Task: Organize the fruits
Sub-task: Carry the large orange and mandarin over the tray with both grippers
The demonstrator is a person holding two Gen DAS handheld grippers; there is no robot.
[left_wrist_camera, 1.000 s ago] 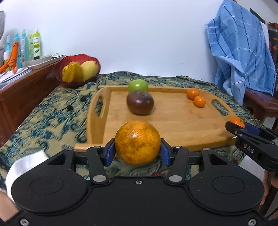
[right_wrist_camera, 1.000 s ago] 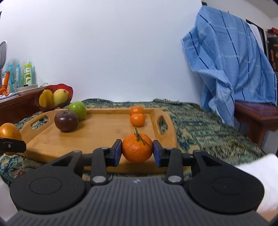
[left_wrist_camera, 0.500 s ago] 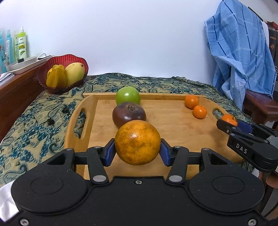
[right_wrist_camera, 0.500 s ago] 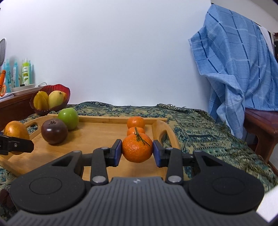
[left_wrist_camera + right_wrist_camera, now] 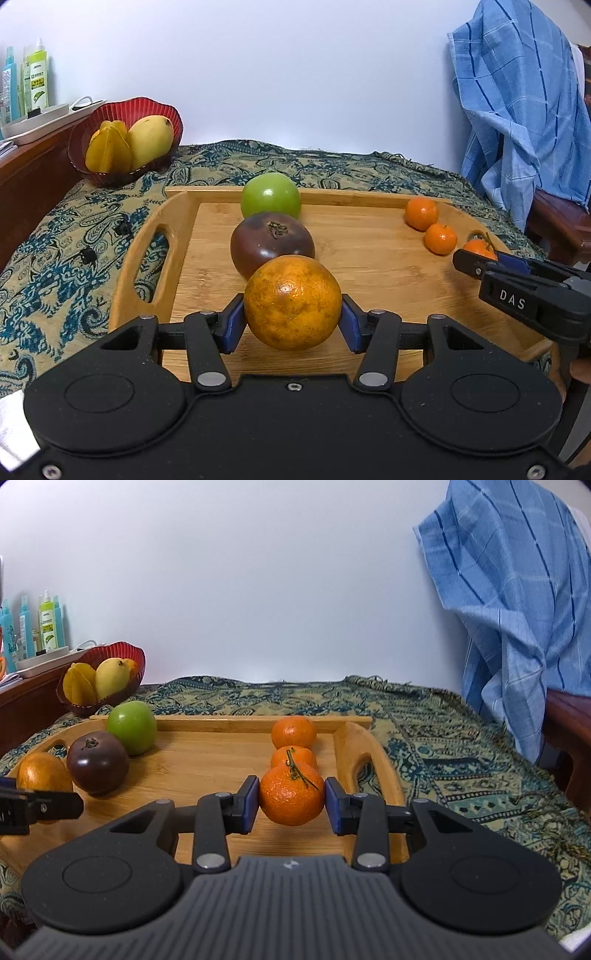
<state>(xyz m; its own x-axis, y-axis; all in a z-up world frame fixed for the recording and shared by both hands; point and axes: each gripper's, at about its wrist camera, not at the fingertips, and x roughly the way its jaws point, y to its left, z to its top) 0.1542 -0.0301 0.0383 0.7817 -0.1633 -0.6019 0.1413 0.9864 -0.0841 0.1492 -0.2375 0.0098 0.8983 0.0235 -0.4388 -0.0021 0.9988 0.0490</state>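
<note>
Blue pads (image 5: 233, 324) of the left gripper (image 5: 293, 325) are clamping a large orange (image 5: 293, 302) over the wooden tray (image 5: 369, 266), a dark purple fruit (image 5: 272, 242) lying just ahead. The right gripper (image 5: 291, 805) is pinching a stemmed mandarin (image 5: 291, 797), two mandarins (image 5: 294, 732) sitting just beyond its fingertips.

green apple (image 5: 270, 195), blue plaid cloth (image 5: 517, 92), red bowl (image 5: 122, 110)

Apple (image 5: 270, 195) behind plum (image 5: 272, 243), both on tray (image 5: 373, 258).
</note>
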